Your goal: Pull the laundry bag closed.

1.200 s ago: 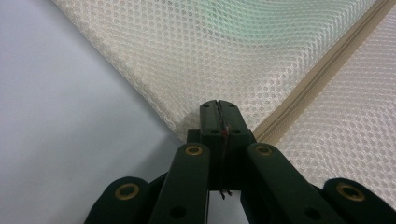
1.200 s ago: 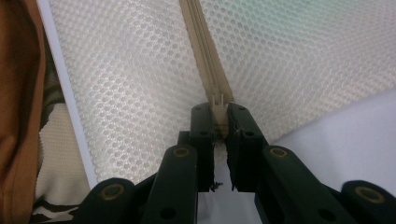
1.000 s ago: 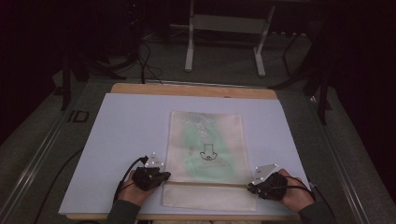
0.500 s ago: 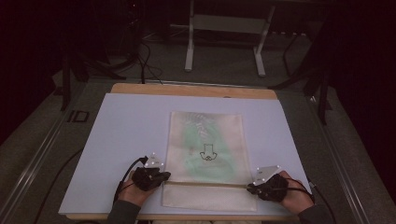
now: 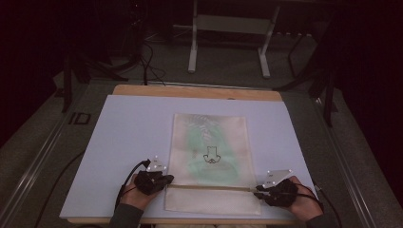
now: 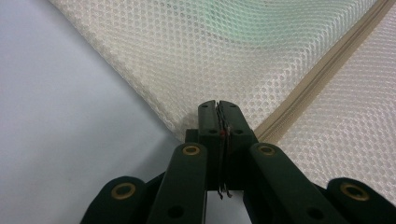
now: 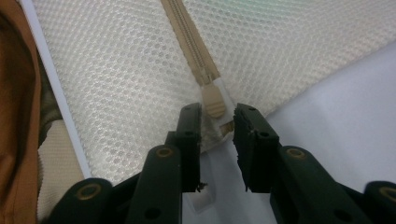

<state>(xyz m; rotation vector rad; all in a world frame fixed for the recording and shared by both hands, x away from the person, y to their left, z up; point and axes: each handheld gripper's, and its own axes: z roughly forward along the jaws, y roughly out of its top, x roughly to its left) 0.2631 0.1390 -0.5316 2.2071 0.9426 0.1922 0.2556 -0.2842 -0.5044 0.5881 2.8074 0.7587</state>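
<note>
A cream mesh bag (image 5: 209,152) with a green garment inside lies flat on the pale board (image 5: 128,128). A tan zipper (image 5: 209,186) crosses its near end. At the zipper's left end, my left gripper (image 5: 166,179) has its jaws (image 6: 218,105) together on the bag's edge (image 6: 187,46). They have just been easing apart by a hair. At the right end, my right gripper (image 5: 259,190) is open (image 7: 217,116) and its jaws have just been opening. The zipper pull (image 7: 215,100) lies between the pads, untouched.
The board rests on a wooden table (image 5: 190,91). Behind it on the floor stand grey metal frame legs (image 5: 192,52) and loose cables (image 5: 147,61). Orange clothing (image 7: 14,116) of the person is at the board's near edge.
</note>
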